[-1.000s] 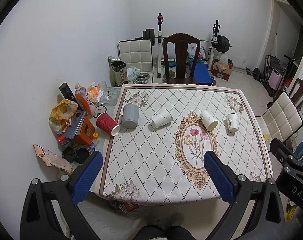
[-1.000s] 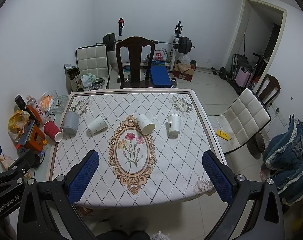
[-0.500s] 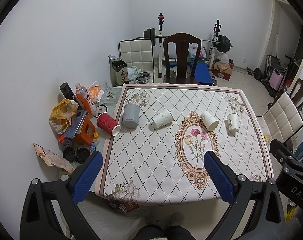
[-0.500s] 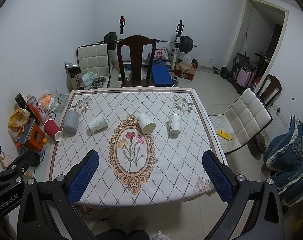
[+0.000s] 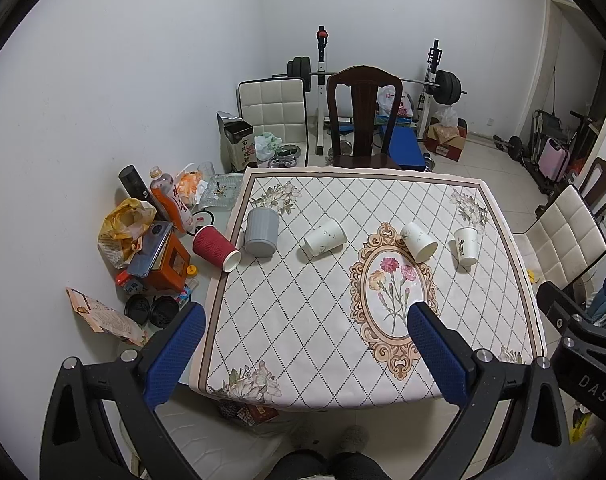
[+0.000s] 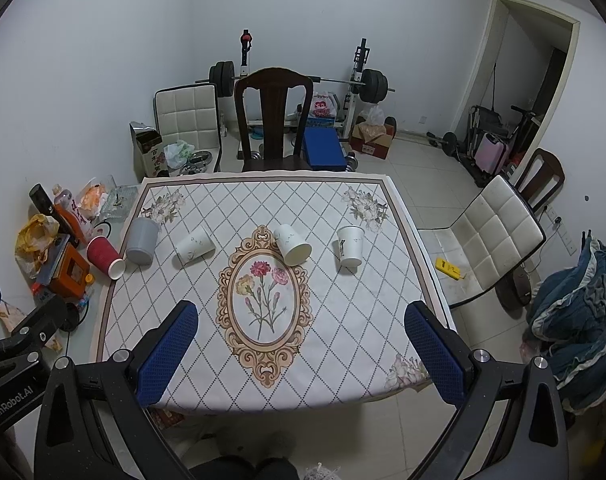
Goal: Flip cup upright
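Left gripper (image 5: 303, 350): two black angular arms, each ending in a blue textured pad; fingers (image 5: 174, 354) slab-shaped with a fine dimpled surface. One silver round screw head on each arm just behind the pad, a second further out on the frame. Smooth matt black frame with triangular cut-outs.

Right gripper (image 6: 301, 348): same build; blue dimpled fingers (image 6: 167, 350) on black arms, paired silver screws on each side. Its body, seen from the left wrist view, carries white letters "DAS".

The left gripper body, seen from the right wrist view, bears white lettering ending "enRobot.AI".

Person: dark trousers at the near edge, light fuzzy slippers (image 5: 353, 436).
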`<state>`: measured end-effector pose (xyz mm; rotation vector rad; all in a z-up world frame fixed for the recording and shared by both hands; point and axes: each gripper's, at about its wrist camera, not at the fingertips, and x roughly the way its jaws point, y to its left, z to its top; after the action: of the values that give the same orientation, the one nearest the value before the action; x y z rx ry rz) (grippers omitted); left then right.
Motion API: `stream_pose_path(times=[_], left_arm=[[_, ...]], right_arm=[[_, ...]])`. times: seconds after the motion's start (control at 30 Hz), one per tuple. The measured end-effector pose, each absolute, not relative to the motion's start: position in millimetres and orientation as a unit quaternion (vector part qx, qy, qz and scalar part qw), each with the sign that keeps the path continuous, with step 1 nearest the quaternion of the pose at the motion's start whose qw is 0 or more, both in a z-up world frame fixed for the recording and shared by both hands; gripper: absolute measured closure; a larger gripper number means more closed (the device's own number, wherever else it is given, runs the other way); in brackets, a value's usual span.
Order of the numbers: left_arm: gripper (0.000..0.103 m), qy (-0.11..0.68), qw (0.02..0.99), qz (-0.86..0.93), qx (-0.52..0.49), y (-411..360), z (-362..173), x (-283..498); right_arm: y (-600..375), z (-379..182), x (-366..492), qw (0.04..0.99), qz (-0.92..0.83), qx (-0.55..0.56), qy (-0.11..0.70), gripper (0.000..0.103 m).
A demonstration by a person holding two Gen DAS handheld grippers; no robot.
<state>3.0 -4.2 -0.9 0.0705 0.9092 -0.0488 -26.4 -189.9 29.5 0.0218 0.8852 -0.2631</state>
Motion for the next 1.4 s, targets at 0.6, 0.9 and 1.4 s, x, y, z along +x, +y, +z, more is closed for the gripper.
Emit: stream_pose_path(times=[0.6,0.9,1.4], left_arm=[[0.000,0.440,0.897,-0.023,0.033,-4,-2,3],[0.000,0.442,0.896,-0.011,0.025,-8,-6,4],[0.000,0.506,0.854,0.122,0.006,63,-97,65]], right_arm=[[-187,17,-25,0.896,-0.121,0.009,0.428,0.000],[-186,20,-17,0.895,-0.108,0.009,0.432,0.000],[-176,-84,64,0.853,-0.044,0.011,0.520,0.000]])
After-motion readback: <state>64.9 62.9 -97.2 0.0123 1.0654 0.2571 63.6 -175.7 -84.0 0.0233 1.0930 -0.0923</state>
